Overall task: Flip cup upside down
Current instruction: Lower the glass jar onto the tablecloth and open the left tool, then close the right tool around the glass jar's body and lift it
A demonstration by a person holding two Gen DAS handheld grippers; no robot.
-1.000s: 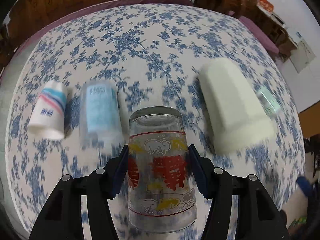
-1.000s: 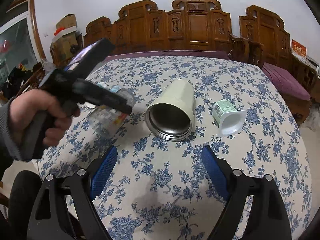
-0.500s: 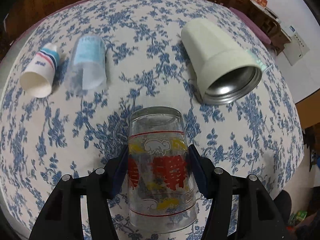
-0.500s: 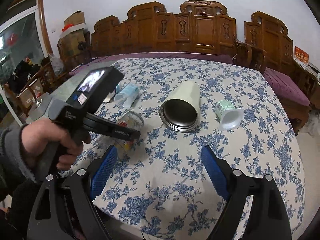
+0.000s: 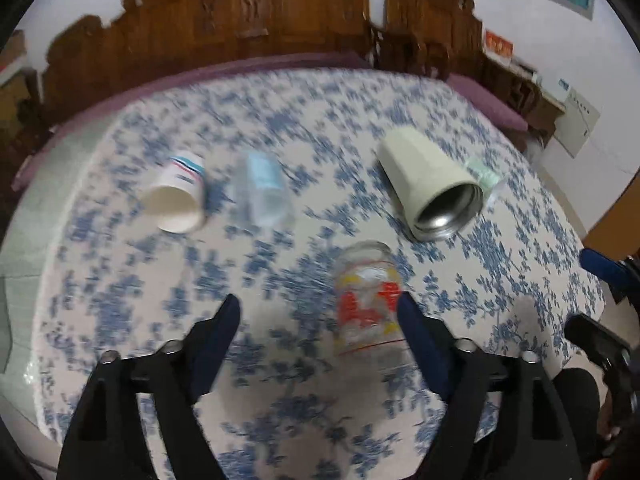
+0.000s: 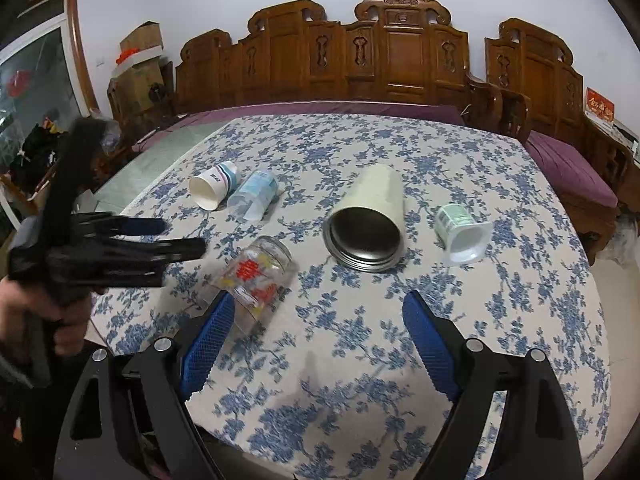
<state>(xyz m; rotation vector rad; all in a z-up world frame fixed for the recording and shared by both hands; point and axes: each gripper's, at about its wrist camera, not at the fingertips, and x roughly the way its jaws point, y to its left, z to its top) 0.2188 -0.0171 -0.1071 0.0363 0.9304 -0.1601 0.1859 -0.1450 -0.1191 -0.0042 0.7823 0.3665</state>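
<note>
A clear glass cup with red and yellow print (image 5: 366, 300) stands upside down on the blue-flowered tablecloth, base up; it also shows in the right wrist view (image 6: 256, 276). My left gripper (image 5: 318, 312) is open, its jaws spread; the cup is near the right finger, not gripped. The left gripper shows from the side in the right wrist view (image 6: 176, 236), left of the cup. My right gripper (image 6: 318, 312) is open and empty above the table's near edge.
Lying on their sides: a cream steel-lined tumbler (image 6: 370, 224), a white yogurt cup (image 6: 462, 232), a clear plastic cup with blue label (image 6: 254, 194), a striped paper cup (image 6: 214, 188). Carved wooden benches (image 6: 380, 64) stand behind the table.
My left gripper has let go of the glass cup, opened and pulled back and left; the cup now stands on the table. The right gripper stays open.
</note>
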